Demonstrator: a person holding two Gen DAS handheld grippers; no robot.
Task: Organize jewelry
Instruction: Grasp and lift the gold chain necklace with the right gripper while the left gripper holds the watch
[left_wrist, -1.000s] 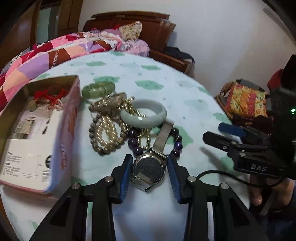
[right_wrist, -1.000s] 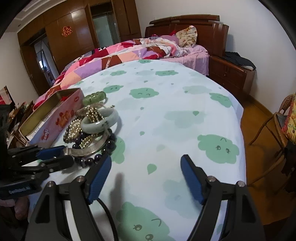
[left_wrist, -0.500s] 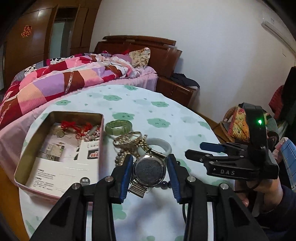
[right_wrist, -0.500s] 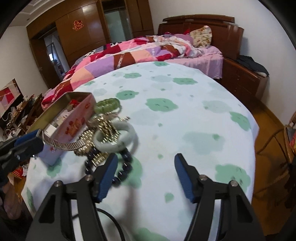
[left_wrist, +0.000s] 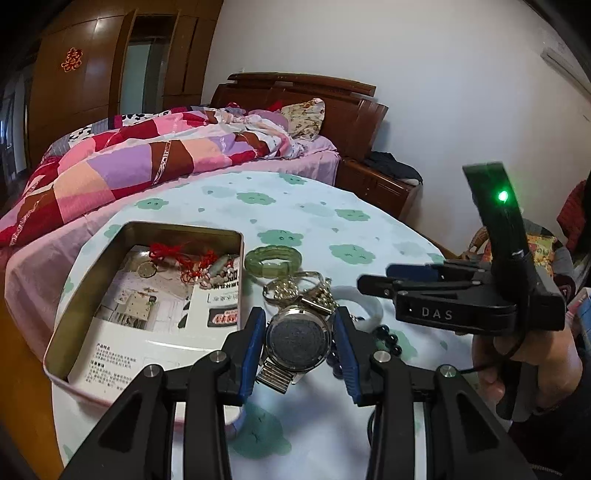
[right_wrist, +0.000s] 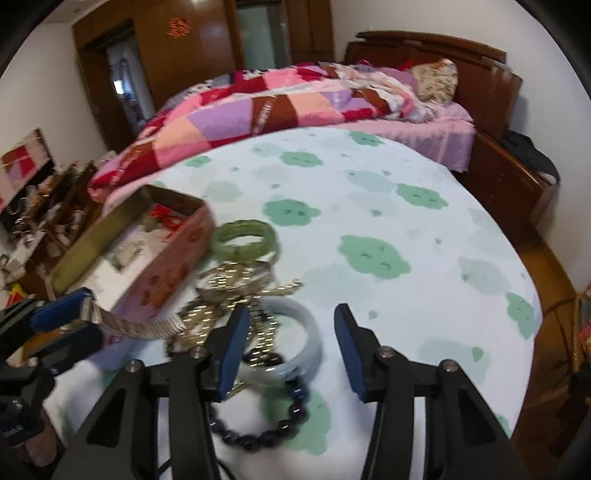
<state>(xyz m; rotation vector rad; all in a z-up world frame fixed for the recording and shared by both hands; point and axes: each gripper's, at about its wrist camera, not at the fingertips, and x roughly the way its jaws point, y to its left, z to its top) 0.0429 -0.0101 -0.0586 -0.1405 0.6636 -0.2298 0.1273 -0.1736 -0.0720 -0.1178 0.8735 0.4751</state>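
Round table (left_wrist: 332, 206): watch (left_wrist: 297, 338) clamped between left fingers (left_wrist: 255, 343).

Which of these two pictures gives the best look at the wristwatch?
The left wrist view: the wristwatch sits centred and sharp between the left gripper pads, round case and metal band visible. The right wrist view shows only its band trailing from that gripper, blurred.

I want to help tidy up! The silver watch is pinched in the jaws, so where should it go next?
Probably carry the silver metal-band watch, clamped in the left gripper, sideways over the open rectangular tin box and lower it in. The box already holds red-corded trinkets, and its printed paper floor shows free room.
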